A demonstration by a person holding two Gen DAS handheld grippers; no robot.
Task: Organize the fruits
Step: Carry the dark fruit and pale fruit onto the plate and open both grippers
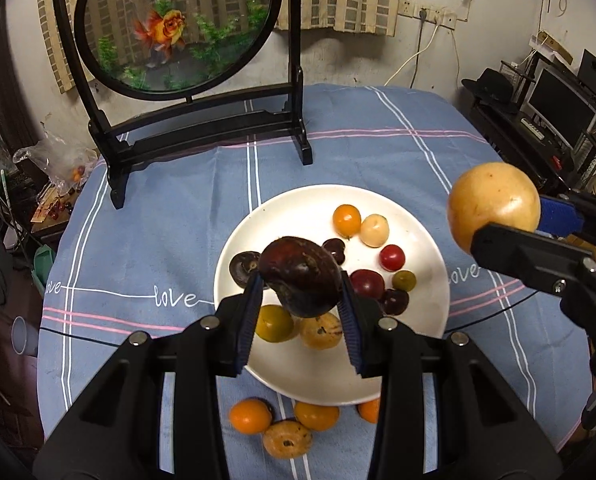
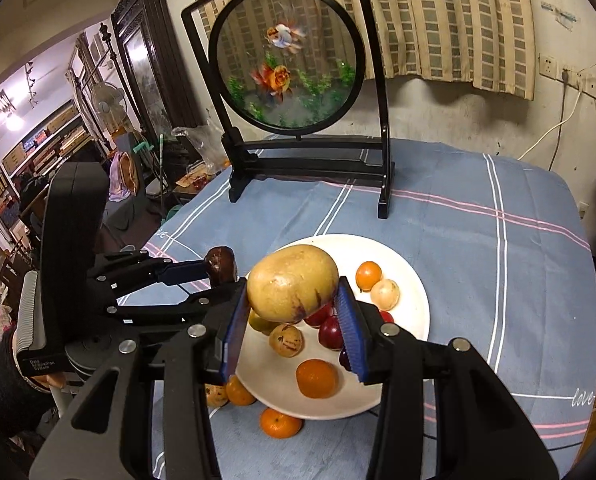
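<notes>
My left gripper [image 1: 300, 300] is shut on a dark purple fruit [image 1: 300, 276] and holds it above the white plate [image 1: 426, 320]. My right gripper [image 2: 293, 312] is shut on a large yellow fruit [image 2: 291, 282], also above the plate [image 2: 414, 276]. In the left wrist view the yellow fruit [image 1: 494, 206] hangs at the plate's right edge. In the right wrist view the purple fruit [image 2: 219, 266] sits left of the plate. Several small fruits lie on the plate: orange [image 1: 346, 220], pale yellow [image 1: 374, 230], red [image 1: 392, 257], dark plums [image 1: 367, 283].
Three orange fruits [image 1: 249, 416] [image 1: 316, 415] [image 1: 287, 438] lie on the blue cloth [image 1: 157, 240] in front of the plate. A black-framed goldfish screen [image 1: 177, 28] stands at the table's back. A plastic bag [image 1: 57, 160] of fruit sits off the left edge.
</notes>
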